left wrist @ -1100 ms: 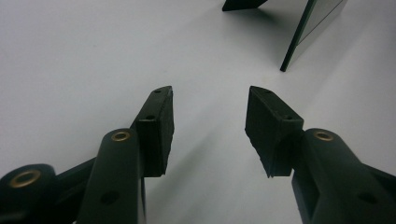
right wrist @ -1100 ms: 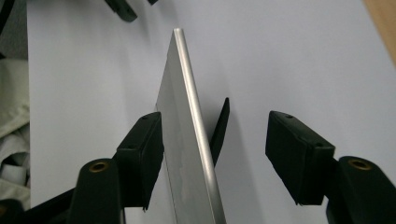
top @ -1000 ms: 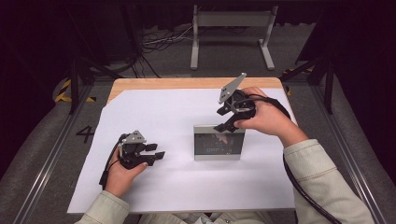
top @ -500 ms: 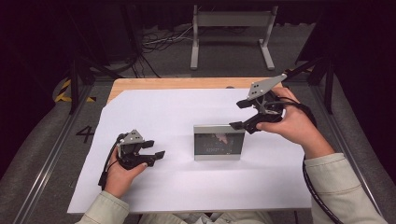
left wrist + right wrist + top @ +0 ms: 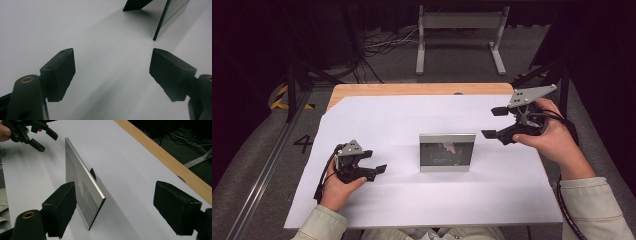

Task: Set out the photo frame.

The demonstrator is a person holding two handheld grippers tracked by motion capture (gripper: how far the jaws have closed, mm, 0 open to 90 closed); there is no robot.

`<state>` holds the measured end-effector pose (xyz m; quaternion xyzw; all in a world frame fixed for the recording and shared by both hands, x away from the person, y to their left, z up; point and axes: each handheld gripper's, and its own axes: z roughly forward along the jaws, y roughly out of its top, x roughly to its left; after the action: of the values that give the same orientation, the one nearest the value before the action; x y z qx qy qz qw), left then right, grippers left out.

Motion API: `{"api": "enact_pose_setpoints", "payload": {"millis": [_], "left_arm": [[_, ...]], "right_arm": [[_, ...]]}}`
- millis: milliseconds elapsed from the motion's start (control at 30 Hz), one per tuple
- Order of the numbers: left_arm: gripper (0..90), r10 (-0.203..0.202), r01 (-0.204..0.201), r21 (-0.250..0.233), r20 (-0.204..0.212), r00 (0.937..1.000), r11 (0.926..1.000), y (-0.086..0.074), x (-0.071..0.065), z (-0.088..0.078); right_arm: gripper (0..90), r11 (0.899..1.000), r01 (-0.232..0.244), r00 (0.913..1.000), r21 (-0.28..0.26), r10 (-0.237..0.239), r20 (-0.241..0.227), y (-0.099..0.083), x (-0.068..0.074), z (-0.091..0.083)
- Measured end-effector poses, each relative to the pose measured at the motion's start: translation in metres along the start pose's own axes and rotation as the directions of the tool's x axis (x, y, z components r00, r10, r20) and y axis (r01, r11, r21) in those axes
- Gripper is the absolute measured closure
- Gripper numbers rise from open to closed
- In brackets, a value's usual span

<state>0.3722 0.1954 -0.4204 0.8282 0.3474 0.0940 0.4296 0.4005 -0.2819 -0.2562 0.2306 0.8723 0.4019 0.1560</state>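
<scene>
While the left gripper [image 5: 374, 169] was kept low over the white sheet [image 5: 377, 125] at the left of the bench [image 5: 362, 89], its fingers [image 5: 61, 72] had just been opening and were recorded spread wide, with nothing between them; bare sheet was seen in the gap in the left gripper view. At the middle of the sheet the silver picture frame [image 5: 447, 152] was noted standing upright on its own, propped by a dark rear stand [image 5: 92, 173], its glass front turned toward the person. It was touched by neither gripper. A second earlier the right gripper [image 5: 495, 122] had been at the frame's top right corner; it was now found drawn off to the right, well apart from the frame and raised above the sheet, the fingers [image 5: 61, 207] likewise just opened and spread, empty. The frame's edge [image 5: 85, 185] was viewed between them only at a distance. Judgement: the frame had been released and left standing, so the placing step appeared complete, both grippers being free.
</scene>
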Motion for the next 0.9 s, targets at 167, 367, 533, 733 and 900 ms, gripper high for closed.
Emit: {"api": "enact_pose_setpoints", "payload": {"millis": [167,367,533,733,900], "left_arm": [[21.3,-0.027,0.027,-0.007,-0.011,0.9996,0.9996,-0.008,0.007,-0.007],[21.4,-0.028,0.028,-0.026,-0.022,0.9994,0.9993,-0.011,0.008,-0.013],[21.6,-0.018,0.017,-0.035,-0.030,0.9994,0.9992,-0.010,0.008,-0.013],[21.7,-0.028,0.026,-0.042,-0.042,0.9987,0.9988,-0.011,0.008,-0.013],[21.9,-0.031,0.029,-0.046,-0.050,0.9983,0.9985,-0.011,0.009,-0.014]], "right_arm": [[19.2,0.999,-0.034,0.9987,-0.024,0.035,0.036,-0.013,-0.005,-0.005],[19.3,0.996,-0.063,0.9940,-0.064,0.068,0.085,-0.028,-0.005,-0.006],[18.8,0.993,-0.076,0.9906,-0.093,0.085,0.107,-0.046,-0.002,-0.002],[18.3,0.987,-0.099,0.9866,-0.122,0.114,0.117,-0.071,0.001,0.005],[18.1,0.982,-0.121,0.9793,-0.142,0.141,0.145,-0.093,0.002,0.010]]}}
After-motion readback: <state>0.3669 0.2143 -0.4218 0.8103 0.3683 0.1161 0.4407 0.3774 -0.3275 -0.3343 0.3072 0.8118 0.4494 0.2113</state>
